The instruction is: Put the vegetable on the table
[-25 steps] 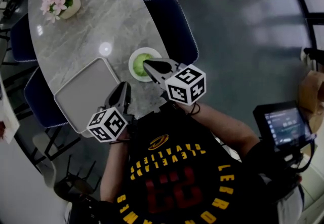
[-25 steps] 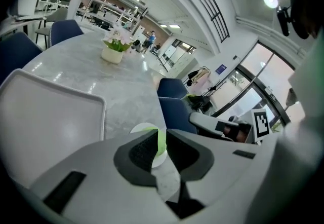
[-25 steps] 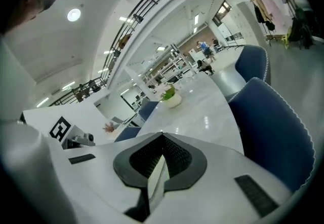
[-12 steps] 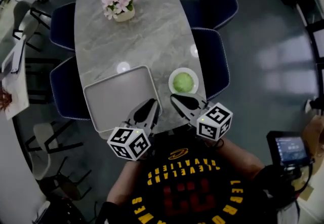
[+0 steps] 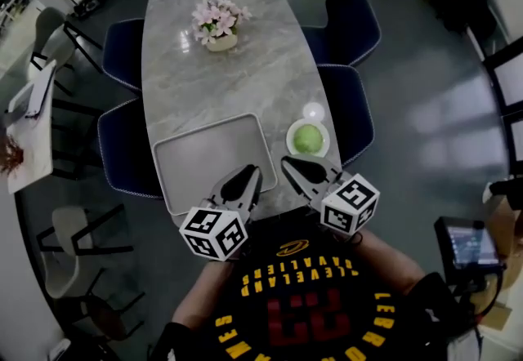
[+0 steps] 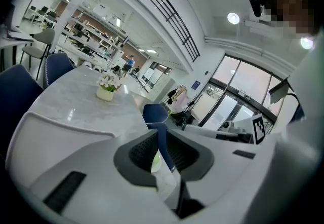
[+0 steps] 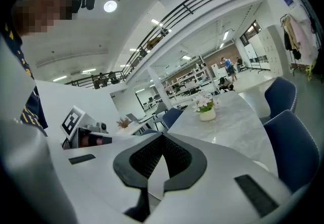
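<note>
While the vegetable (image 5: 308, 137) sits in its bowl (image 5: 290, 144), the left tool (image 5: 248, 171) is open a little and the right tool (image 5: 288, 162) closed.

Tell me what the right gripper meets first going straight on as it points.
Probably the grey tray: the right gripper points toward its right edge, left of the plate with the vegetable. Height is unclear; it might pass over.

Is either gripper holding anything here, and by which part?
Nothing is held. The left gripper is slightly open, the right gripper closed at the tips, both empty; the green vegetable lies on its plate.
</note>
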A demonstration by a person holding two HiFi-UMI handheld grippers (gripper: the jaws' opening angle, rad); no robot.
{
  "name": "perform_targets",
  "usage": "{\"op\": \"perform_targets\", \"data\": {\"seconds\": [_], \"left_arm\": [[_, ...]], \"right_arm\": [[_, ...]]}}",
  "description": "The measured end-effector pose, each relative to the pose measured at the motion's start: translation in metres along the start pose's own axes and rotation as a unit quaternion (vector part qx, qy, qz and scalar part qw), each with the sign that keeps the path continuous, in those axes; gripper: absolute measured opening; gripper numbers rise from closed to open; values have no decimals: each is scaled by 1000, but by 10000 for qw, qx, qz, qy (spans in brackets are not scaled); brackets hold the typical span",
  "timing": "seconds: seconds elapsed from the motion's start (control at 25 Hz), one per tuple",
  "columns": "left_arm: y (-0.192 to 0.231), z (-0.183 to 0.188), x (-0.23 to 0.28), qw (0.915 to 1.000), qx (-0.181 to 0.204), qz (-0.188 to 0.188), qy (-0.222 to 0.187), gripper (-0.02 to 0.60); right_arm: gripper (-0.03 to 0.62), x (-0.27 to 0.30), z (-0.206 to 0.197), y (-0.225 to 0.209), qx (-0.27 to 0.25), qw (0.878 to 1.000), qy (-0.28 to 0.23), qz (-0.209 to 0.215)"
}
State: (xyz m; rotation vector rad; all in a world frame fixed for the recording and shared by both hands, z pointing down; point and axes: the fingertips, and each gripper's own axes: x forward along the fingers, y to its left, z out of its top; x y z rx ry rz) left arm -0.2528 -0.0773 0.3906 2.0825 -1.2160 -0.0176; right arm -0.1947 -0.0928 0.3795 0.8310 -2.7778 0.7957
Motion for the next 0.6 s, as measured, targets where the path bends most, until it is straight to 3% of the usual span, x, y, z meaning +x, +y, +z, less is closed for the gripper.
{"op": "perform_targets", "data": {"seconds": [0.32, 0.6], "left_arm": [[-2, -5, -27, 9992, 382, -141, -10, 52], [-9, -5, -50, 9980, 608, -145, -80, 52]], "right_arm": [[3, -4, -14, 19, -42, 9995, -101, -303], [3, -8, -16, 43, -212, 9990, -223, -324]]}}
